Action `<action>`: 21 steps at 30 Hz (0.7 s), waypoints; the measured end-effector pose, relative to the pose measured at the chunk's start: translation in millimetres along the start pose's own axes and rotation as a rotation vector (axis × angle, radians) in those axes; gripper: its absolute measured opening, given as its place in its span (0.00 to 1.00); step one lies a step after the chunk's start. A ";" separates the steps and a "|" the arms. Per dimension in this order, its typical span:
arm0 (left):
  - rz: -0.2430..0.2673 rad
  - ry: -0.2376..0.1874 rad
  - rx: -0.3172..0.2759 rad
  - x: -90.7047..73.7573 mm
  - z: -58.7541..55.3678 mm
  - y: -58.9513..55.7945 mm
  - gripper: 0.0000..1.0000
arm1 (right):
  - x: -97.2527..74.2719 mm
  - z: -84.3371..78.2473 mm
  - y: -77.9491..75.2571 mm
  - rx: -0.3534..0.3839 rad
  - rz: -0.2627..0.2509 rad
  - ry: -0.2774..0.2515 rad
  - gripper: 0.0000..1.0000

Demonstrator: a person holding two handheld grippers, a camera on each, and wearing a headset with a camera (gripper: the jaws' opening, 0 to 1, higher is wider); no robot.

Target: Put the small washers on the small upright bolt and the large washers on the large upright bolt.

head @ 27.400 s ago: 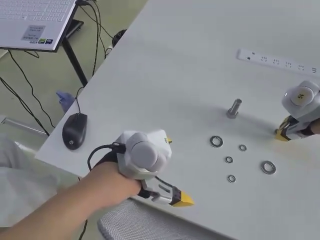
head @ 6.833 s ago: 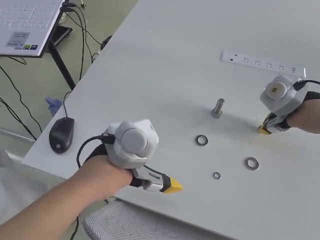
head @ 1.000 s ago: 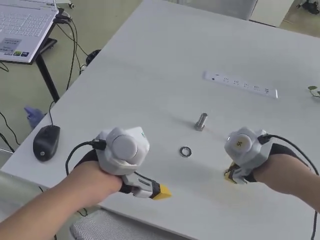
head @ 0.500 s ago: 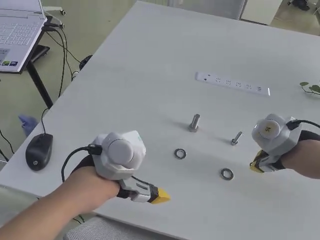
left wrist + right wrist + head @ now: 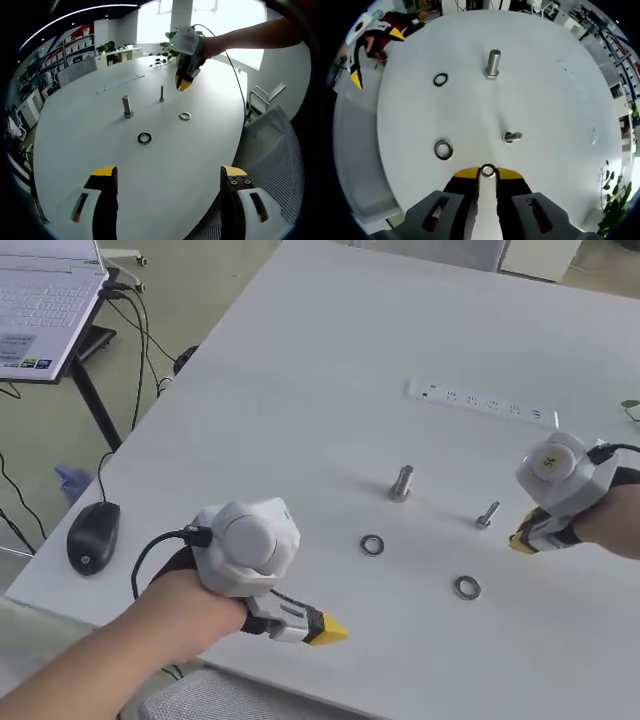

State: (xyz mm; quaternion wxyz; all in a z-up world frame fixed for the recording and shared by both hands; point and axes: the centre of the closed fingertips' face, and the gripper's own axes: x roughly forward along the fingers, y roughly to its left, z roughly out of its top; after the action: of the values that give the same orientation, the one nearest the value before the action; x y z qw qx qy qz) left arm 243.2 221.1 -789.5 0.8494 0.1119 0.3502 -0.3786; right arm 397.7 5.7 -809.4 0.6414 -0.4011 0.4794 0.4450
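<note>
- A wide white counter (image 5: pixel 300 390) in an office is seen, with a laptop (image 5: pixel 45 290) beside it, a mouse (image 5: pixel 92 537) near the edge and a power strip (image 5: pixel 480 405) further back.
- A small washer (image 5: pixel 488 171), a thin bright metal ring, is clamped by its rim between the jaws of the right gripper (image 5: pixel 524 542), just beside the small bolt (image 5: pixel 487 515).
- The step in hand is judged to be slipping this ring onto the small bolt. The hole should be levelled and centred over the bolt's tip, lowered past it, and only then released, since so light a ring may roll away.
- One large washer (image 5: pixel 372 544) and a second large washer (image 5: pixel 467 587) are left flat on the counter, near the large bolt (image 5: pixel 401 483).
- The left gripper (image 5: pixel 169 172) is held near the front edge with its jaws apart and empty.
</note>
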 end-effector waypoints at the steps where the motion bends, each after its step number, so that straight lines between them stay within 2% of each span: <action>1: 0.000 0.001 -0.002 0.2 0.1 -0.5 0.84 | -2.0 3.0 -4.1 0.004 0.000 -0.006 0.13; 4: -0.001 -0.002 -0.005 0.6 0.6 -1.1 0.84 | -6.3 10.0 -15.7 0.005 -0.013 -0.018 0.13; 10: -0.001 0.000 -0.009 1.3 -1.3 -0.4 0.84 | -8.8 24.1 -29.8 0.008 -0.021 -0.044 0.13; 14: 0.004 0.004 -0.013 0.7 -3.6 2.0 0.84 | -4.8 31.7 -31.0 -0.001 -0.019 -0.052 0.13; 21: 0.009 0.004 -0.024 -0.3 -4.4 4.2 0.83 | 4.8 35.1 -29.6 -0.021 -0.010 -0.044 0.13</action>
State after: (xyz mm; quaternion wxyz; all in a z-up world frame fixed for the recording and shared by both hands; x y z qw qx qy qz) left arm 243.9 226.2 -792.9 0.8517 0.1042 0.3560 -0.3701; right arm 435.7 31.3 -803.8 0.6495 -0.4005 0.4585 0.4556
